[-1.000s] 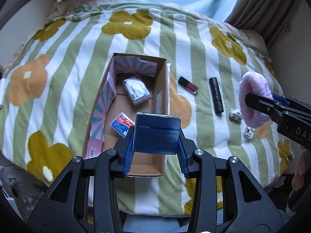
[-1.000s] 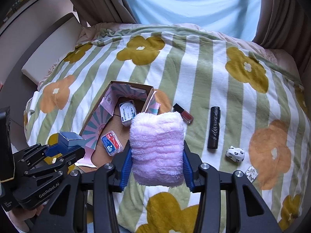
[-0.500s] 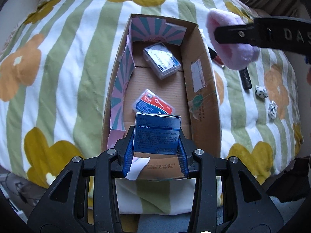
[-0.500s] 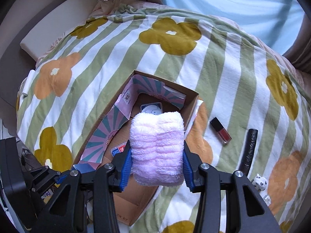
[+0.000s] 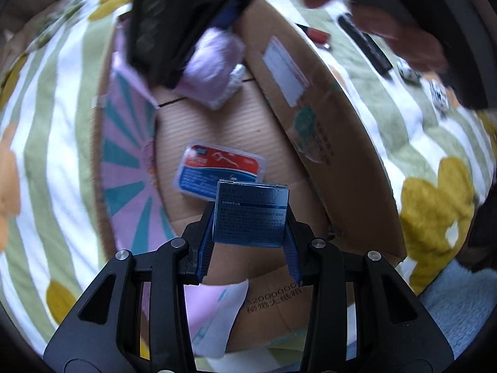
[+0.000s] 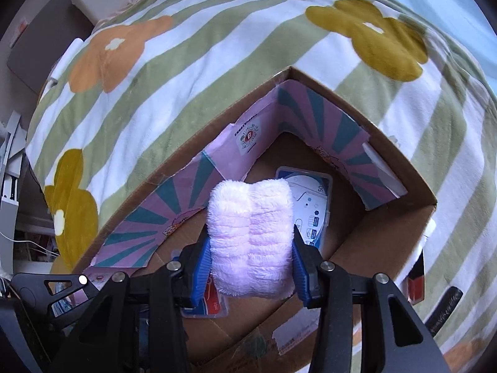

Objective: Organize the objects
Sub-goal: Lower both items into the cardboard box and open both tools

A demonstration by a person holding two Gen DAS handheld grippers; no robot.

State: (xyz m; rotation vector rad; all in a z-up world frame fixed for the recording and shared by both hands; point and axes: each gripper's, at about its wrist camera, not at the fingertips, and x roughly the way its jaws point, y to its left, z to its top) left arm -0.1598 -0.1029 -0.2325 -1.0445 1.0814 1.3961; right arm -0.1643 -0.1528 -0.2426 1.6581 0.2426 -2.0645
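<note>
The cardboard box point(image 5: 310, 99) fills the middle of both views, lying open on the flowered blanket point(image 6: 198, 71). Two things are already seen on its floor: a red-and-blue packet point(image 5: 217, 168) at the centre of the left-wrist view and a clear case with a white label point(image 6: 310, 199) toward the far corner, right of centre in the right-wrist view.

Two more are held above the box and not yet let go. A blue carton point(image 5: 250, 214) is pinched between the jaws of the left gripper point(image 5: 248, 242), low in the frame, over the near end of the floor. A pink fluffy cloth point(image 6: 251, 236) is squeezed in the right gripper point(image 6: 250, 264), over the far part of the box — above the clear case.

Outside, on the blanket at the upper right of the left-wrist view, a red lip tube point(image 5: 318, 35), a black tube point(image 5: 363, 43) and two small black-and-white pieces point(image 5: 410, 74) are left lying — judged to be the remaining work, so the task is roughly half done.
</note>
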